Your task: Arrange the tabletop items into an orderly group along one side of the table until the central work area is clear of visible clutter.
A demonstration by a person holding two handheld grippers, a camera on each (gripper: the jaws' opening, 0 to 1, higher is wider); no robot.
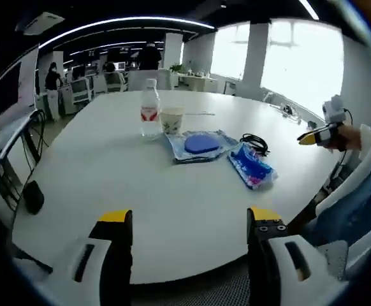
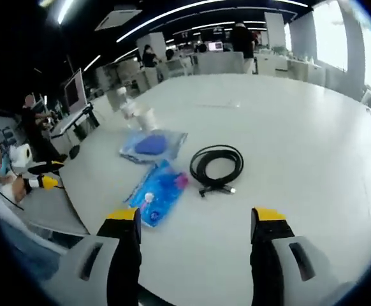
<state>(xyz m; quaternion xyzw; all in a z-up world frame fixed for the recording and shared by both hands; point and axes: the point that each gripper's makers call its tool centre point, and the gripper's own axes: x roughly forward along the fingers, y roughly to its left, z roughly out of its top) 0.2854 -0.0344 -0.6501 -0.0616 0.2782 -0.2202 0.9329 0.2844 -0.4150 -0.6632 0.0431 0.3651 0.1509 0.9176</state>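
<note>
On the white table (image 1: 128, 172) stand a clear water bottle (image 1: 150, 109) with a red label and a paper cup (image 1: 172, 120) beside it. In front of them lies a clear bag holding a blue round item (image 1: 200, 144), then a blue packet (image 1: 252, 167) and a coiled black cable (image 1: 255, 141). In the right gripper view the bag (image 2: 152, 145), the packet (image 2: 158, 192), the cable (image 2: 217, 167), the cup (image 2: 146, 119) and the bottle (image 2: 129, 109) lie ahead. My left gripper (image 1: 189, 223) is open above the near table edge, holding nothing. My right gripper (image 2: 196, 223) is open, empty, over the table. The right gripper (image 1: 322, 134) shows at the far right; the left gripper (image 2: 42, 177) shows at the left.
A black mouse-like object (image 1: 33, 196) lies near the table's left edge. Small items (image 1: 289, 111) sit at the far right rim. Office desks, chairs and people (image 1: 148, 57) fill the background. A person's sleeve and jeans (image 1: 357, 197) are at the right.
</note>
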